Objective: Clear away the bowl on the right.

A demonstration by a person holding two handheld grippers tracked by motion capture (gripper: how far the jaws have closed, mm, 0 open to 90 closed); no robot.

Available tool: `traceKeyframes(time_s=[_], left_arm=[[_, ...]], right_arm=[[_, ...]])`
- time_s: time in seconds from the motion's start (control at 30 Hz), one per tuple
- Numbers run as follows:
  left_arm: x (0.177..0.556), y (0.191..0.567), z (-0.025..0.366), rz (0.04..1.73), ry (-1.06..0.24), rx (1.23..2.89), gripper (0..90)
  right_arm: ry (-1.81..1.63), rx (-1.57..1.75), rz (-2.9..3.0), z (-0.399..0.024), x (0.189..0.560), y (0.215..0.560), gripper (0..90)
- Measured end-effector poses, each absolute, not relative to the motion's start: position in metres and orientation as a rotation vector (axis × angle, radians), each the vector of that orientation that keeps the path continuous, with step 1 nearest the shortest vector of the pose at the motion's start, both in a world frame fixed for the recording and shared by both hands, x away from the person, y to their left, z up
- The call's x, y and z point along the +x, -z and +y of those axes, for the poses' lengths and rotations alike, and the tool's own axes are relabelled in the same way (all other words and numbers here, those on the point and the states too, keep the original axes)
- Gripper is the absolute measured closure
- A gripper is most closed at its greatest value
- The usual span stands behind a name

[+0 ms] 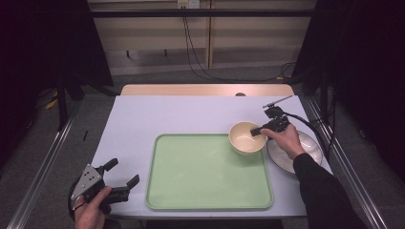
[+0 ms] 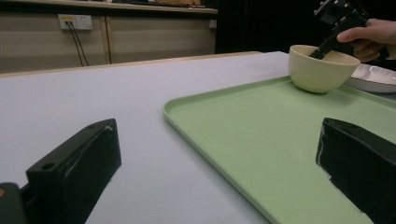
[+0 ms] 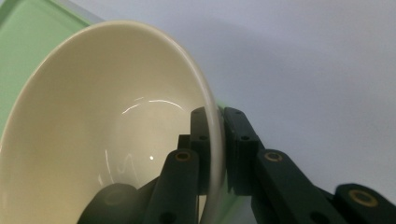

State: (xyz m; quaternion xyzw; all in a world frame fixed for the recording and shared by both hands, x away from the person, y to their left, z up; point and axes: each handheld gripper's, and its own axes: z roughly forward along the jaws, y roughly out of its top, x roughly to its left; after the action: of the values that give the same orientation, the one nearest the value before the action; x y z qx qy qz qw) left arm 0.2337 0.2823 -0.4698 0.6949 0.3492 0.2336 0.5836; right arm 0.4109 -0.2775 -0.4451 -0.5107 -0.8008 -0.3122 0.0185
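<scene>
Two grippers: one working, one idle.
Right gripper (image 1: 259,130): jaws pinching the rim of the cream round ceramic bowl (image 1: 246,138), one finger inside, one outside.
Bowl position: below the fingers, at the corner of the pale green plastic tray (image 1: 208,172).
Left gripper (image 1: 123,180): jaws spread, nothing between them.
Risk: thin rim grip; a tilt could let the bowl slip onto the white plate (image 1: 296,152) just beside it.

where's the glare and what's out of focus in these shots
Right gripper view: a curved glare streak inside the bowl, and the near tool links look soft. Left gripper view: the close black jaws are blurred, the tray fairly sharp, the plate shiny. High view: even light on the table, dark surroundings, a faint sheen on the tray.
</scene>
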Motion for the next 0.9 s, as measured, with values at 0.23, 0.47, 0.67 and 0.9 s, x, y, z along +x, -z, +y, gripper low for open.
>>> traceKeyframes(time_s=[0.23,0.47,0.67,0.9], left_arm=[[0.2336,0.4698,0.2818,0.816,-0.541,1.621,0.0],[0.2336,0.4697,0.2826,0.815,-0.545,1.625,0.1],[0.2338,0.4697,0.2824,0.818,-0.542,1.616,0.1],[0.2335,0.4696,0.2817,0.816,-0.539,1.617,0.1]], right_arm=[[0.965,-1.599,-2.466,-0.2774,0.4110,0.4492,83.6],[0.975,-1.590,-2.475,-0.2774,0.4108,0.4518,84.0],[0.972,-1.604,-2.480,-0.2777,0.4089,0.4528,84.1],[1.013,-1.601,-2.511,-0.2769,0.4053,0.4543,83.9]])
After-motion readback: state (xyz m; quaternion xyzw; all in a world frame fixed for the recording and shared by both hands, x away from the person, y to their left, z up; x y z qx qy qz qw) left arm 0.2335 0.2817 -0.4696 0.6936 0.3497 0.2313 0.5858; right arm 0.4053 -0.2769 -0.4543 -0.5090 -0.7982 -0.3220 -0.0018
